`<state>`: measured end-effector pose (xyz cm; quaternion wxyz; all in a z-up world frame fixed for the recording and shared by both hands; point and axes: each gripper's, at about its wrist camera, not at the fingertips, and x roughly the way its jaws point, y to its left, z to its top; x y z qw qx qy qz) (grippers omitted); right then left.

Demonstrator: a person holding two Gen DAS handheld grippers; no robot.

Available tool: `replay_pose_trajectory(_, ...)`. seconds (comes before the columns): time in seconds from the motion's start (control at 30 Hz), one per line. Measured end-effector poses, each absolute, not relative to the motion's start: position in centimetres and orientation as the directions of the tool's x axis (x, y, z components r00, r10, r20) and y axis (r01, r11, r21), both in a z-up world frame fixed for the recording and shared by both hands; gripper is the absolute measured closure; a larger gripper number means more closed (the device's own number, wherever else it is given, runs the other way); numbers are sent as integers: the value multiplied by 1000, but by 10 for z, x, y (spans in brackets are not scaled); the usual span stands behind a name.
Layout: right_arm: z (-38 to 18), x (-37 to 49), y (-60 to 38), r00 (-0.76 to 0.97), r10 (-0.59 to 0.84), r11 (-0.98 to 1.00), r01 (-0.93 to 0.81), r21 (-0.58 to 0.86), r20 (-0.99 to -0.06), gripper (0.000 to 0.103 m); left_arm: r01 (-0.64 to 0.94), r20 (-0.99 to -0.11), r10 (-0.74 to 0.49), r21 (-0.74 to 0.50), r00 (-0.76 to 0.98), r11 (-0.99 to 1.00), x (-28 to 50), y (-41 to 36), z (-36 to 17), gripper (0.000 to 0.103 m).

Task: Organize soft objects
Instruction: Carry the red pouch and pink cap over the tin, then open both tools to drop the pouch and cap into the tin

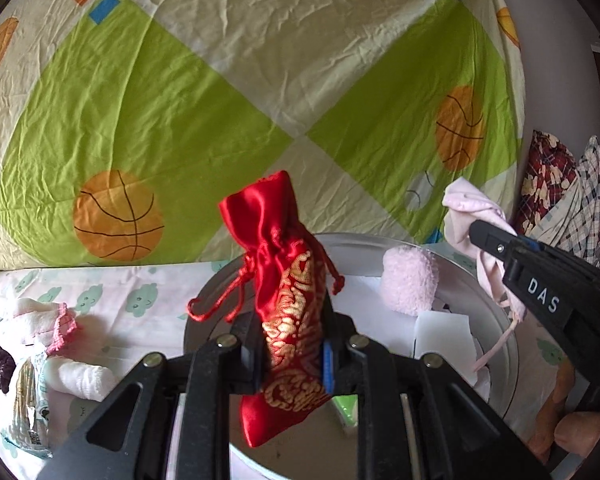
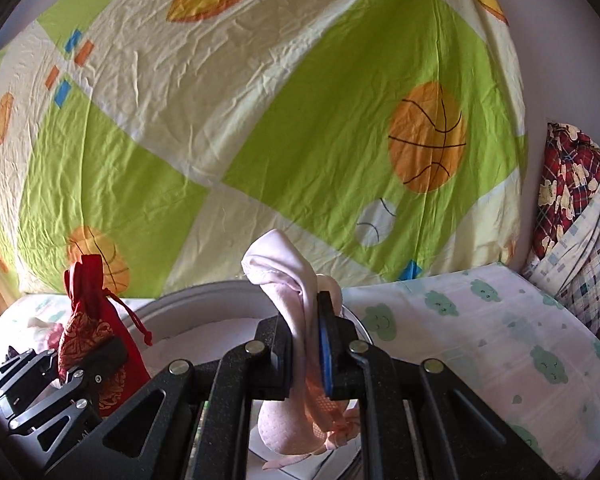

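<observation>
My left gripper (image 1: 290, 354) is shut on a red satin drawstring pouch (image 1: 284, 280) with gold embroidery, held upright over a round silver tin (image 1: 496, 296). A fluffy pink roll (image 1: 410, 280) and white paper lie inside the tin. The right gripper (image 1: 476, 232) reaches in from the right, shut on a pale pink cloth (image 1: 466, 210) with a thin strap. In the right wrist view, my right gripper (image 2: 306, 354) clamps that pink cloth (image 2: 288, 272) above the tin (image 2: 204, 300); the red pouch (image 2: 90, 320) hangs in the left gripper (image 2: 104, 354) at the lower left.
A wrinkled green and cream sheet (image 1: 240, 80) with basketball prints hangs behind. A cloud-print mat (image 2: 480, 340) covers the surface. White and pink socks (image 1: 56, 320) and a packet lie at the left. Plaid fabrics (image 2: 572, 200) are piled at the right.
</observation>
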<state>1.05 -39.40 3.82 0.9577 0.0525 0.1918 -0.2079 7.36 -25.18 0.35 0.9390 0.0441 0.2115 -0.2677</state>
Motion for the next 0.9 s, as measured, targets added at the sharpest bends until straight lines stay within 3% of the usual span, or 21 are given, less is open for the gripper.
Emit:
replay_pose_trajectory(0.57,9,35,-395,811,-329,923,385,18,-484,91,498,-504,-444,-31,741,867,92,-258,-11,84)
replay_pose_trajectory(0.67,7,36,-394,812,-314,927,374,25,-491,91,490,-501,-433,-21,749,872,91,-258,-11,63)
replay_pose_trajectory(0.73,6,36,-394,809,-309,926,375,33,-501,82,479,-494,-421,-12,761,878,90,-258,-9,22)
replay_pose_trajectory(0.9,8,28,-399,817,-324,910,406,78,-477,49,441,-453,-401,-19,796,897,85,-249,-5,2)
